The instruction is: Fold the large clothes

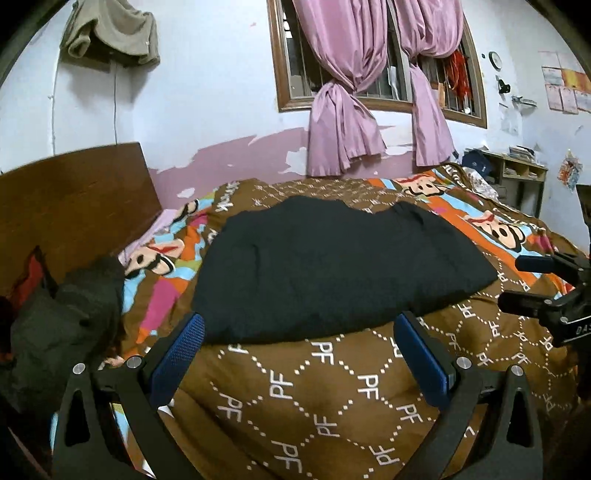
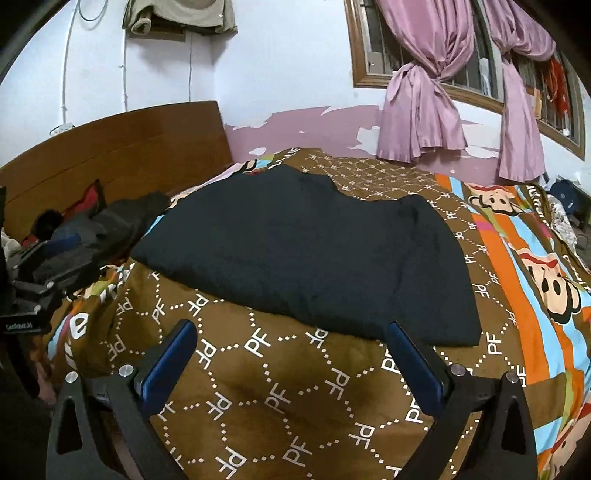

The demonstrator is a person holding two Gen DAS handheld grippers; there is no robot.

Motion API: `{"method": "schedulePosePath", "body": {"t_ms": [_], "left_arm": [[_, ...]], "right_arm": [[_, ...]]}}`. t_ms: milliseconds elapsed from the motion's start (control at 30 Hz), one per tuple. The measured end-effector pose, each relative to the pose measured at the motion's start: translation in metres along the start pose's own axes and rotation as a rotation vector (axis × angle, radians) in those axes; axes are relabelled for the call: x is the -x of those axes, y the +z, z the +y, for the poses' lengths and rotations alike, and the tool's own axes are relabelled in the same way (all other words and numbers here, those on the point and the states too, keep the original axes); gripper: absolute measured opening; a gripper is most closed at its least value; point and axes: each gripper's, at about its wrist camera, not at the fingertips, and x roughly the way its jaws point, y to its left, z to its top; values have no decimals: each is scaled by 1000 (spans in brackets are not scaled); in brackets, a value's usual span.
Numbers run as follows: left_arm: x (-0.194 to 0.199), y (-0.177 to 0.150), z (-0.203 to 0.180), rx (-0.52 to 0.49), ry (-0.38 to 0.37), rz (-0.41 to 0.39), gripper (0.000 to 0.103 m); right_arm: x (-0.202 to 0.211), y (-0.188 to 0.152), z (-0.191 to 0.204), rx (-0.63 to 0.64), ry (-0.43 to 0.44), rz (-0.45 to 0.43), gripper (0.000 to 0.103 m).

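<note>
Left tongs [image 1: 299, 354] spread wide, nothing between the blue pads [image 1: 181, 354], hovering low in frame over the bed's brown "PF" blanket [image 1: 332, 398]. Right tongs [image 2: 291, 358] same: spread, empty, at the bottom of the right wrist view.

Black garment [image 1: 332, 266] lies flat on the blanket, mid-frame in both views [image 2: 314, 254], already folded into a rough rectangle, near edge just beyond the fingertips of both tongs. From the left view the left pad looks to overlap its near-left corner; can't tell if it's touching.

I see the right tongs at the right edge of the left view [image 1: 546, 291], beside the garment's right end. Left tongs show at the left edge of the right view [image 2: 40, 280].

Bed and room:
- Blanket has a monkey-face cartoon border [image 1: 495, 229] in orange, blue and pink stripes.
- Wooden headboard [image 1: 74, 199] on the left of frame.
- Pile of dark clothes [image 1: 62, 321] at lower left, beside the headboard.
- Wall behind: white upper, pink lower with peeling paint.
- Barred window with wooden frame [image 1: 280, 85] at top, pink curtains [image 1: 340, 110] knotted mid-length.
- Beige cloth [image 1: 110, 33] hanging at upper left.
- Small shelf [image 1: 517, 170] at far right, papers stuck on the wall above it.
</note>
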Motion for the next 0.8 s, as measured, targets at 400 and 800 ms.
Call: {"method": "schedulePosePath", "body": {"t_ms": [400,800], "left_arm": [[-13,-15,6,44,-4,77,100],[-14,-15,7,53,8,80,100]], "right_arm": [[-9,-8,2,6,-11,40,103],[-10,-9,-4,-14,-20,45,103]]}}
